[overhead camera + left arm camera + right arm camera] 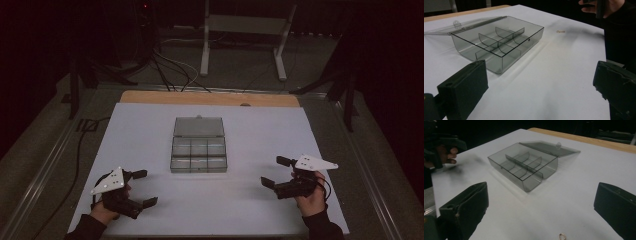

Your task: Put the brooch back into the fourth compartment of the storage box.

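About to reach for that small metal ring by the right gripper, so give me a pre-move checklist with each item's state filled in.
1. Left gripper open, holding nothing: ok.
2. Right gripper open, holding nothing: ok.
3. Compartment box lid folded back flat, open: ok.
4. Box compartments free of parts: ok.
5. Small ring lying on the white table apart from the box, near the right gripper: ok.
6. Ring's exact shape and how it lies: cannot tell.
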A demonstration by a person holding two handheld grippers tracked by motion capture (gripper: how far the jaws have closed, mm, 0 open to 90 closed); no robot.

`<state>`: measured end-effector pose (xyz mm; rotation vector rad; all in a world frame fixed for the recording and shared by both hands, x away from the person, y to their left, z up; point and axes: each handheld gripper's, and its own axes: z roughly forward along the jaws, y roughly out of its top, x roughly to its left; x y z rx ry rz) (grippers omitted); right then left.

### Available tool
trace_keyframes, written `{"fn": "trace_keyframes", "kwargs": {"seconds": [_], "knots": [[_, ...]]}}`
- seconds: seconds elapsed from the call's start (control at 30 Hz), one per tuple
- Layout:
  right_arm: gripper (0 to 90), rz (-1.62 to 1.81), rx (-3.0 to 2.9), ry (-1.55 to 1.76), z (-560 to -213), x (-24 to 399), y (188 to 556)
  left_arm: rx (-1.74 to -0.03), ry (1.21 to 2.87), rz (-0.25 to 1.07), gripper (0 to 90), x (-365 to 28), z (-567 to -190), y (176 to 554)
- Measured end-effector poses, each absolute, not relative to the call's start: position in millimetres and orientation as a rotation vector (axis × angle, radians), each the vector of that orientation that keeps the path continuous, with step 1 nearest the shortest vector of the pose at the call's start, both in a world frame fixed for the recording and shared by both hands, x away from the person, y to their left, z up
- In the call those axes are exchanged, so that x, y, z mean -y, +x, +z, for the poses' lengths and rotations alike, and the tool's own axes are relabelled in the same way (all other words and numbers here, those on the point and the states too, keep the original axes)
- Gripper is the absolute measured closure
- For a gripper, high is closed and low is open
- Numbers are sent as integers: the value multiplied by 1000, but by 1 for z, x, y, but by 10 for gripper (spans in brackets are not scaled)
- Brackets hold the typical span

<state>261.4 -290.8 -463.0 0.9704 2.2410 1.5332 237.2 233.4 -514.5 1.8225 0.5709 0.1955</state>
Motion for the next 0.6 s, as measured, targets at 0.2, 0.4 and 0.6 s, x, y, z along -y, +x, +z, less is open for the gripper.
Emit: {"fn": "trace_keyframes", "kwargs": {"seconds": [0.2,0.4,0.6], "knots": [[0,1518,-2246,997,-466,292,269,-572,1822,194,12,-234,-515,237],[0,1492,-2267,1023,-469,292,277,-571,1821,192,13,-234,-514,237],[0,1476,-2304,1058,-473,292,285,-571,1820,190,13,-234,-515,237]]}}
